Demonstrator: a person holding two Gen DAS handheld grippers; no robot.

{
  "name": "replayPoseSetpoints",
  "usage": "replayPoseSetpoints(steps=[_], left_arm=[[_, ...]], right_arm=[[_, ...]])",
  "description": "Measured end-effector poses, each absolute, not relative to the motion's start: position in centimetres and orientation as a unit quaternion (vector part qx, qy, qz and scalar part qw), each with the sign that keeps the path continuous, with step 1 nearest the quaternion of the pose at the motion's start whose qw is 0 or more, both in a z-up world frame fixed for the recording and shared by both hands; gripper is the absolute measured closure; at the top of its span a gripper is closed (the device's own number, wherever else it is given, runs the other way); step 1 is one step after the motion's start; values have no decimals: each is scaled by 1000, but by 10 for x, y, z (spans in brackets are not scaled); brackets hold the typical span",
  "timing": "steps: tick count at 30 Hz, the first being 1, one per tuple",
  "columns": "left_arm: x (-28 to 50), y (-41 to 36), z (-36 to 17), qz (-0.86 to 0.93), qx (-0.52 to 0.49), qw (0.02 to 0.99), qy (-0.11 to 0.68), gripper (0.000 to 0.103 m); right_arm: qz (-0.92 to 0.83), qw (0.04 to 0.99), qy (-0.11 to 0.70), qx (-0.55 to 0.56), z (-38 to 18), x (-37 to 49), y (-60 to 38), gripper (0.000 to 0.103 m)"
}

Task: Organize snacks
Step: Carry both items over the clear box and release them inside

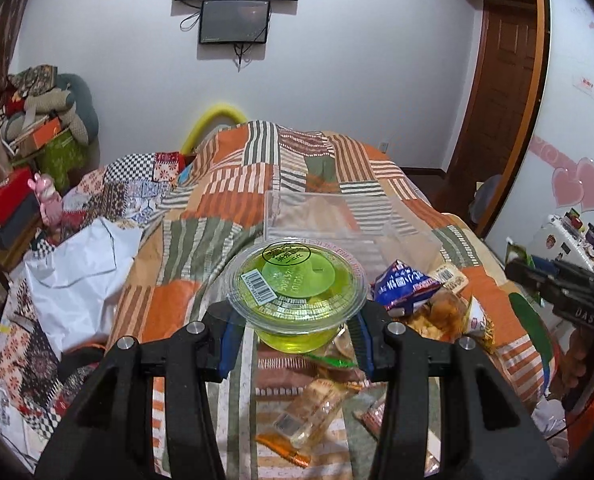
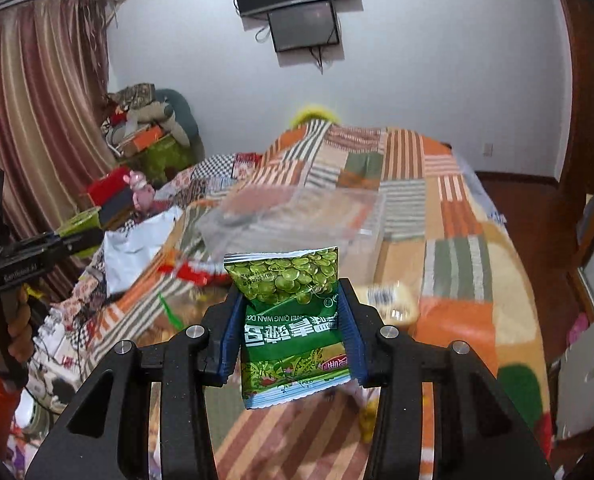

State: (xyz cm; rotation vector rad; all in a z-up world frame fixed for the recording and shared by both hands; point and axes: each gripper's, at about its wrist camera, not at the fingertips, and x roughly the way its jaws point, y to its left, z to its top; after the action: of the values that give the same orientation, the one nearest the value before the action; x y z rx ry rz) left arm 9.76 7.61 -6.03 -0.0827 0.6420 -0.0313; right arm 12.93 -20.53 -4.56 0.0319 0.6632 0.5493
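Observation:
My left gripper [image 1: 295,330] is shut on a green jelly cup [image 1: 297,280] with a clear lid, held above the patchwork quilt [image 1: 225,192]. My right gripper [image 2: 291,320] is shut on a green pea snack packet [image 2: 293,320], held upright above the bed. A clear plastic box [image 1: 329,216] stands on the quilt beyond both; it also shows in the right wrist view [image 2: 297,216]. Loose snacks lie under and right of the left gripper: a blue packet [image 1: 405,284], an orange crisp bag [image 1: 441,316], a clear wrapped bar [image 1: 313,412]. The left gripper shows in the right wrist view [image 2: 57,244].
A white plastic bag [image 1: 77,276] lies at the quilt's left. Boxes and a pink toy [image 1: 49,200] crowd the left side. A wooden door [image 1: 505,64] is at the right. A yellowish packet [image 2: 393,300] lies on the quilt right of my right gripper.

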Motion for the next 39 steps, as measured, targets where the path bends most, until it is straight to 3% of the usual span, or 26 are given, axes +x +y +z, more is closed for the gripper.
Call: replayPoseSetpoints(steps=[11,39], left_arm=[[149,72,-81,-14,-33,942,334,57],[281,52,-137,-51,-78,916,390,57]], right_arm=[[252,915,314,11,-45,162,-199,63],[252,884,391,-37,-91,252,-151,63]])
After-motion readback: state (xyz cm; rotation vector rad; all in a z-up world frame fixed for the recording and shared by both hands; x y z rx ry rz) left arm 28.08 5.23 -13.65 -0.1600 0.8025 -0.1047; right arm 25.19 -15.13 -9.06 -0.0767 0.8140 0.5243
